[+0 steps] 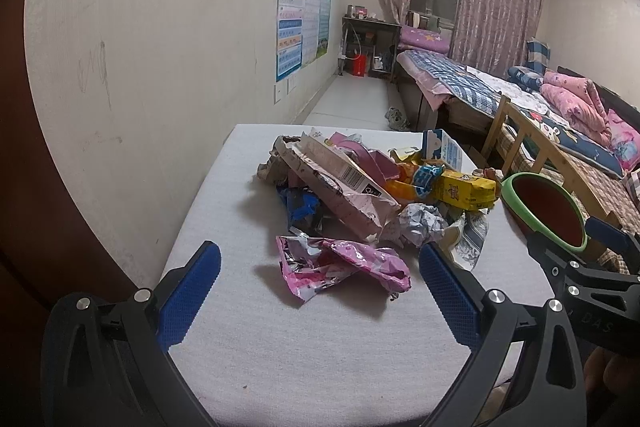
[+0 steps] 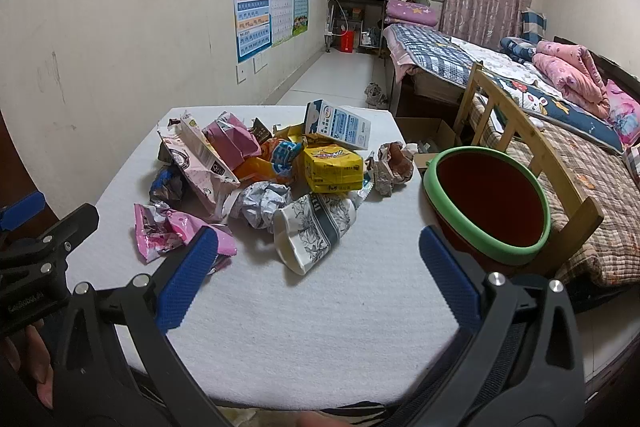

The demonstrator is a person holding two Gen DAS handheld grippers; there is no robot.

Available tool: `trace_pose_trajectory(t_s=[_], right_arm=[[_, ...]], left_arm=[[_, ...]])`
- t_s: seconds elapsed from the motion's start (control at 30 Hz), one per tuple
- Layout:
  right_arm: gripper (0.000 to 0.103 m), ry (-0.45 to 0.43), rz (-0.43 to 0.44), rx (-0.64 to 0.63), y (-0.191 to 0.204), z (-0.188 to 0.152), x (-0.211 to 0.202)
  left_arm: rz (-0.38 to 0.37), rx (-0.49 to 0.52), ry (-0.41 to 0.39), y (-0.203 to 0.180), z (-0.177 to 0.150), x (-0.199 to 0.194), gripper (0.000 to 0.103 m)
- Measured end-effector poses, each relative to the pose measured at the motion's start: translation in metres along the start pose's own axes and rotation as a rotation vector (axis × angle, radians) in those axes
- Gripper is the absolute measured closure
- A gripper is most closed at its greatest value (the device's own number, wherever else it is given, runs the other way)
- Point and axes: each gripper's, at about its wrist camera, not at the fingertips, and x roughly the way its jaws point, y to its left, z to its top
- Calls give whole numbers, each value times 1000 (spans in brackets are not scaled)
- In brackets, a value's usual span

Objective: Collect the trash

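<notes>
Now both claws wide open, empty; left claw (image 1: pixel 320 287) straddles pink wrapper (image 1: pixel 340 269) beside trash pile: lower, pinch crumpled middle, carry to green-rimmed bin (image 2: pixel 486 205)

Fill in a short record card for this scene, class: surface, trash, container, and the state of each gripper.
surface: table with a white cover
trash: pile of wrappers and cartons, including a pink wrapper, yellow pack, milk carton, crumpled paper, patterned cup
container: green-rimmed bin, at the table's right edge, nothing visible inside
left gripper: jaws open, nothing held
right gripper: jaws open, nothing held
</notes>
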Motion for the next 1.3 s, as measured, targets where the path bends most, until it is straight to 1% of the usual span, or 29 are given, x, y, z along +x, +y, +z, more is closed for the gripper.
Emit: trace_pose_trajectory(t_s=[0.77,1.17,1.23,1.3], right_arm=[[3,8,11,-16,4,-1,5],[3,21,18,9,2,3,12],[3,35,28,6,2,4,15],[3,46,40,4,3,5,18]], left_arm=[[5,-7,6,1,-2,2,8],[3,-11,8,1,-3,3,8],[1,-20,16,3,-4,5,8],[1,-29,43,6,-4,12,8]])
